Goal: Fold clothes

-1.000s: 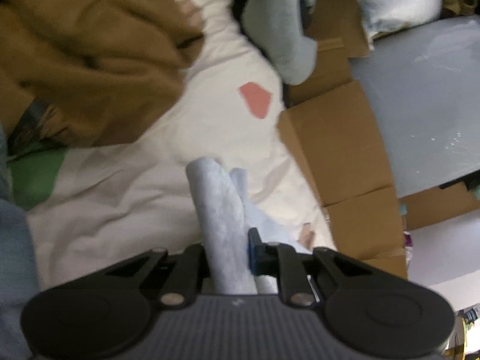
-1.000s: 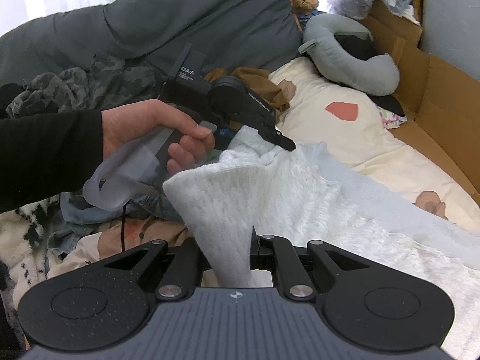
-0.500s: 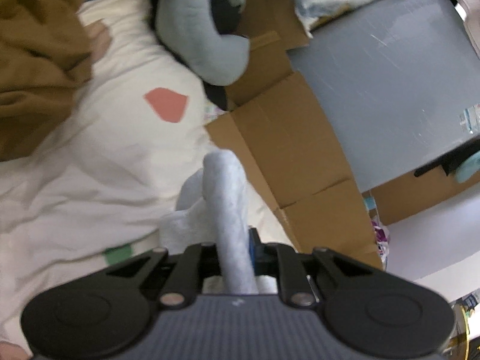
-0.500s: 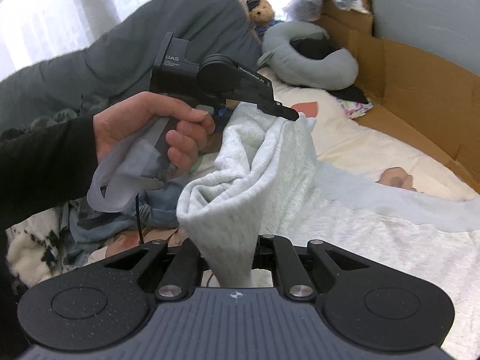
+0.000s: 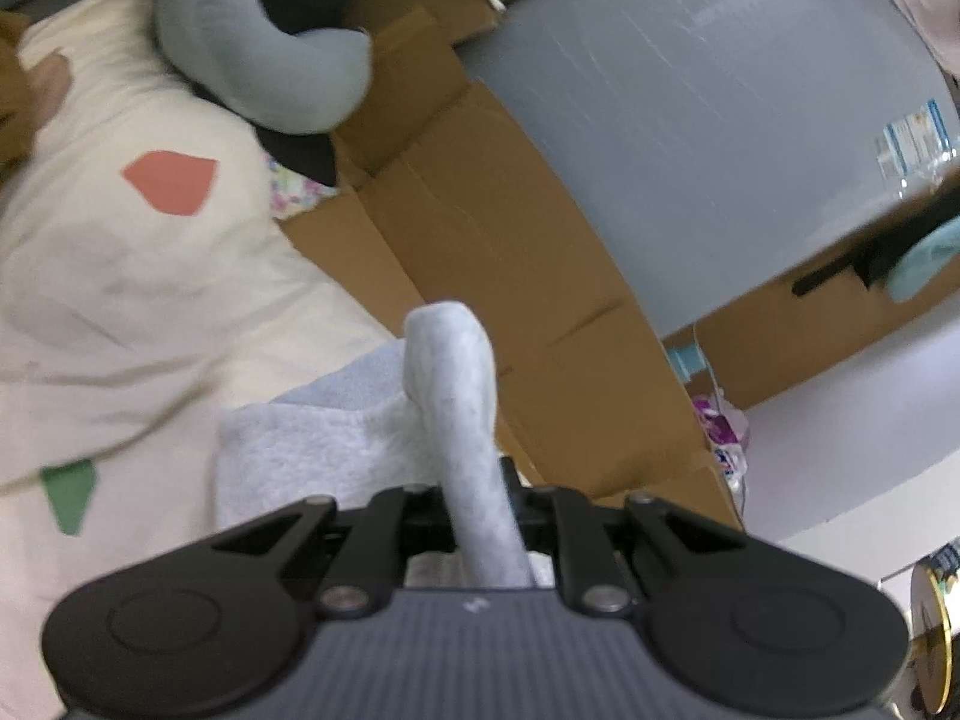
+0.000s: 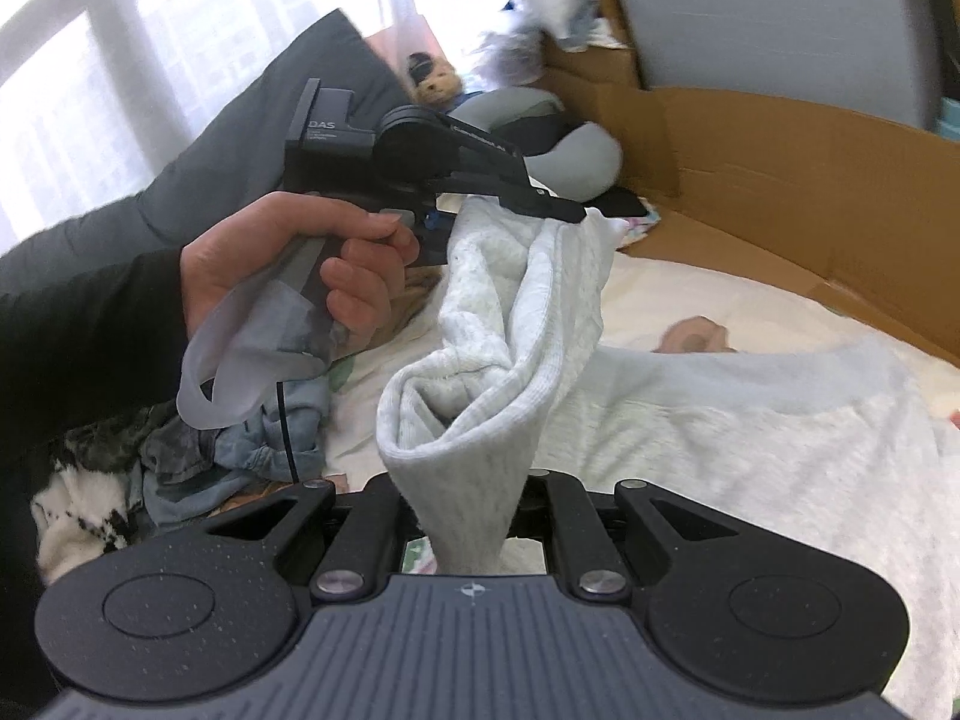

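A pale grey knitted garment (image 6: 516, 324) hangs lifted between both grippers, its lower part spread over the cream bedsheet (image 6: 708, 294). My right gripper (image 6: 474, 516) is shut on a bunched edge of it. In the right wrist view a hand holds the left gripper (image 6: 555, 207) above, shut on another edge of the same garment. In the left wrist view the left gripper (image 5: 480, 516) pinches a rolled fold of the grey garment (image 5: 456, 396) that stands up between its fingers.
A cardboard wall (image 5: 510, 252) borders the bed on the right, a grey panel (image 5: 690, 120) behind it. A grey U-shaped pillow (image 5: 252, 54) and a teddy bear (image 6: 435, 81) lie at the head. Dark bedding (image 6: 264, 120) and a heap of clothes (image 6: 198, 450) lie left.
Both grippers have carried the garment up and toward the cardboard side. The brown cloth has slid out of the left wrist view. The garment's edge now hangs higher and more bunched.
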### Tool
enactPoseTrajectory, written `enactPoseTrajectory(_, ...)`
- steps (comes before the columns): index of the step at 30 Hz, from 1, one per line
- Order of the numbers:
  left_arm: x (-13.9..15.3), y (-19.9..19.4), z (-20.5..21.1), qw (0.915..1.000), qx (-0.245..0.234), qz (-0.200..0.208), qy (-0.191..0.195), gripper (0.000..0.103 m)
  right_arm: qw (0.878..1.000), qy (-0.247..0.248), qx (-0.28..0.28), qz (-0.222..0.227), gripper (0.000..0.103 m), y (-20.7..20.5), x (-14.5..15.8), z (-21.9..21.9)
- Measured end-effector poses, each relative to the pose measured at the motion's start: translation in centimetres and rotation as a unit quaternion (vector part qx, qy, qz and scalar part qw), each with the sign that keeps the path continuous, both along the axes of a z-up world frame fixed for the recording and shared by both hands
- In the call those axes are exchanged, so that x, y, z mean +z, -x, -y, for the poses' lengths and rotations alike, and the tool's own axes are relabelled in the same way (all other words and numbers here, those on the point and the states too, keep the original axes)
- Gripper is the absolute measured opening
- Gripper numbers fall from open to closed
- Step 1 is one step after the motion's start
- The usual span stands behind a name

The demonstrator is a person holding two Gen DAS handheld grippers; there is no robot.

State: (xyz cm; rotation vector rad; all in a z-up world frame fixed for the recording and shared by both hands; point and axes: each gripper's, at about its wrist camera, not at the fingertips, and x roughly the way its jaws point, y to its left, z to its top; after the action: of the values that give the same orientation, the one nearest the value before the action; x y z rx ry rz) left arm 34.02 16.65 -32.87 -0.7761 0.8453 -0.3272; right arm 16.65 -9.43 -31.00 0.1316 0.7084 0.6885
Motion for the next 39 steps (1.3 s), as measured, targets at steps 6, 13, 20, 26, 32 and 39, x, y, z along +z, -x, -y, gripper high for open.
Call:
enactPoseTrajectory(6, -0.4, -1.2, 4.6, 0.9997, -0.014, -0.007, -0.019, 0.011, 0.999, -0.019, -0.029, -0.009, 0.007, -0.3, -0.8, 3.8)
enactPoseTrajectory(13, -1.2, -2.7, 9.0, 0.9983, -0.024, -0.025, -0.047, 0.011, 0.997, -0.041, -0.061, -0.029, 0.007, -0.8, -2.3, 7.3)
enactPoseTrajectory(20, -2.7, -4.1, 13.4, 0.9955, -0.04, -0.035, -0.078, 0.011, 0.992, -0.055, -0.098, -0.051, 0.007, -1.1, -3.8, 10.5)
enactPoseTrajectory(26, -4.3, -4.3, 16.2, 0.9941, -0.045, -0.04, -0.09, 0.011, 0.987, -0.06, -0.133, -0.072, 0.007, -1.4, -5.4, 13.1)
enactPoseTrajectory(32, -4.9, -3.7, 18.4, 0.9934, -0.051, -0.035, -0.097, 0.01, 0.983, -0.06, -0.153, -0.085, 0.007, -1.0, -6.7, 14.7)
enactPoseTrajectory(39, -4.4, -2.9, 20.2, 0.9929, -0.065, -0.015, -0.099, 0.01, 0.977, -0.072, -0.175, -0.099, 0.007, -0.3, -7.7, 16.6)
